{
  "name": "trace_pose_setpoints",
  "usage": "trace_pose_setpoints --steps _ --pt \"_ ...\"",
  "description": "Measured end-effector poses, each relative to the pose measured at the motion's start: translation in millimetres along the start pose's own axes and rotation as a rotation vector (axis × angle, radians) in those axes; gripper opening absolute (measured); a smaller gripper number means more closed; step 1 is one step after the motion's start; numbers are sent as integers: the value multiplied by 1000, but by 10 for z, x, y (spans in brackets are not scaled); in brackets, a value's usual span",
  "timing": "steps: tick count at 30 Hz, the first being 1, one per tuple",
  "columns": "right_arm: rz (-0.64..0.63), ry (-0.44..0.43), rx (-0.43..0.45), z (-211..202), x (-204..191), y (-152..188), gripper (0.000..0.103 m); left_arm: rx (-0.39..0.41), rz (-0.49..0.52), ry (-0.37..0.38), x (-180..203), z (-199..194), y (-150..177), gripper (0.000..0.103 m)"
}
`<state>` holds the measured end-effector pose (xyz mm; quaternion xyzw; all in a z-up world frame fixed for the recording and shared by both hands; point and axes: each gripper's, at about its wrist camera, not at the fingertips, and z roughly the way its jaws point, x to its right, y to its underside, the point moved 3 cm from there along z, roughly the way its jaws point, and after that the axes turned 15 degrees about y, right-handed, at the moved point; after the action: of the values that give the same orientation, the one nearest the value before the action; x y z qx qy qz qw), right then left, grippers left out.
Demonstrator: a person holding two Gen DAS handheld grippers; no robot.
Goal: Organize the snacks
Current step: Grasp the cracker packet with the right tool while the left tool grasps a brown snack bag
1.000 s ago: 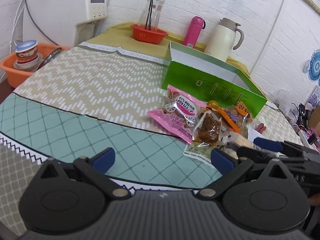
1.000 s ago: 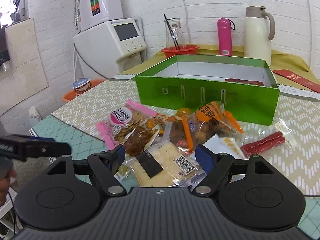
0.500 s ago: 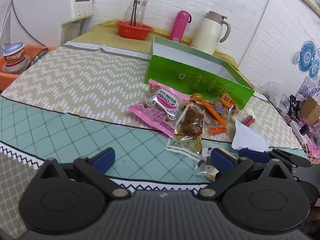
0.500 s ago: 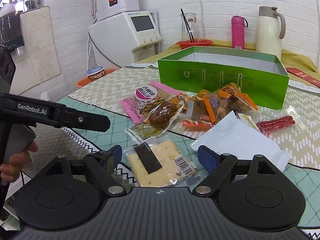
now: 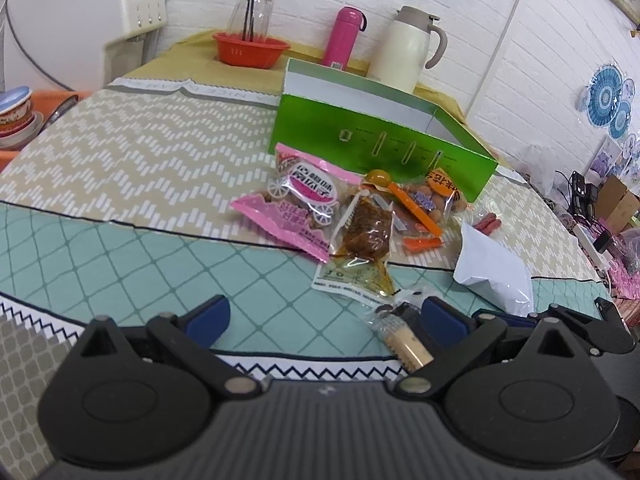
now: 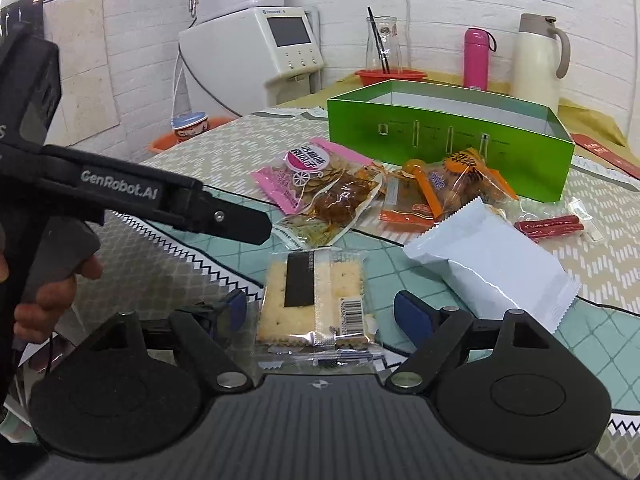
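An open green box [image 5: 380,148] [image 6: 440,136] stands mid-table. A heap of snacks lies in front of it: a pink cookie bag [image 5: 296,204] [image 6: 304,176], a clear packet of brown snack [image 5: 366,232] [image 6: 336,204], orange packets [image 5: 432,200] [image 6: 468,180], red sausage sticks [image 6: 548,226] and a white packet [image 5: 492,264] [image 6: 488,256]. A cracker packet [image 6: 316,292] [image 5: 404,332] lies flat between the fingers of my open right gripper [image 6: 324,309], touching neither. My left gripper [image 5: 324,316] is open over the teal cloth, the cracker packet just inside its right finger.
At the back stand a pink bottle [image 5: 346,36], a cream kettle [image 5: 408,48], a red basket with a glass carafe [image 5: 250,46] and a white dispenser [image 6: 256,60]. An orange basin with bowls [image 5: 16,120] sits far left. A hand [image 6: 52,292] holds the left gripper's handle.
Both grippers have drawn back from the snack heap toward the near table edge. The cracker packet stays between the right fingers; the white packet has come into full view.
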<state>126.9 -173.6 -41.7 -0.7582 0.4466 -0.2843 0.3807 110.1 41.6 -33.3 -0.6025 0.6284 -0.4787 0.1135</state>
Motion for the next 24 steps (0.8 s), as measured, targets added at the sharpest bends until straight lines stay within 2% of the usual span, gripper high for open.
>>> trace_pose_setpoints --steps 3,4,6,12,14,15,21,24 --pt "2 18 11 31 -22 16 103 2 7 9 11 -6 -21 101" --pt "3 27 21 20 -13 25 98 1 15 17 25 3 -29 101" --pt "41 48 22 -2 51 43 97 -6 34 34 56 40 -58 101" --pt "76 89 19 -63 168 103 96 8 162 101 292 233 -253 100" --pt "75 93 20 -67 161 110 97 4 200 109 349 350 -319 94" --pt "73 96 21 -66 155 111 97 -5 209 106 355 414 -349 87" --pt "81 90 25 -65 170 116 98 -92 181 89 229 776 -426 57" --pt "84 88 26 -60 178 115 98 -103 196 62 188 815 -424 51"
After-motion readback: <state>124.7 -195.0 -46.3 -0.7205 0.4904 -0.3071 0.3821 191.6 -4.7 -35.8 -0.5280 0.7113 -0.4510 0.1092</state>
